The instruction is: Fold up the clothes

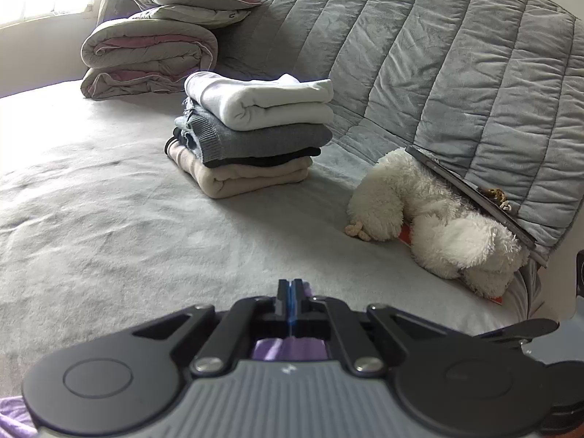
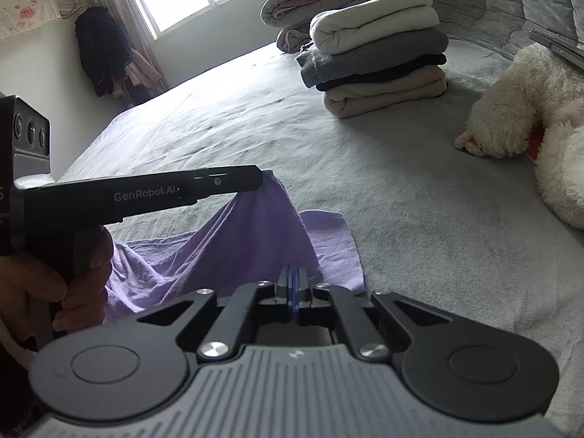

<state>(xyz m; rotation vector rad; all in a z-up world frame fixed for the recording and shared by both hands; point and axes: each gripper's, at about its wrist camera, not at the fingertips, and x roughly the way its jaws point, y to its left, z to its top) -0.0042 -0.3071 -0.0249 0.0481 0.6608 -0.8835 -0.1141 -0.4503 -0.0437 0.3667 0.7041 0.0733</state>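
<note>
Purple garment (image 2: pixel 233 241), thin and limp, lies partly spread on the grey bed (image 2: pixel 419 219) and partly lifted into a peak by the left tongs (image 2: pixel 261 177), which are shut on a pinch of cloth. Right tongs (image 2: pixel 293 277) are closed at the garment's near edge; whether fabric sits between their pads cannot be made out. Such light, soft cloth should drape and slide, so hems or corners look the best hold. Folded stack (image 2: pixel 376 54) stands well apart. The left wrist view shows only slivers of purple behind the mechanism; the garment's type and full outline are hidden.
</note>
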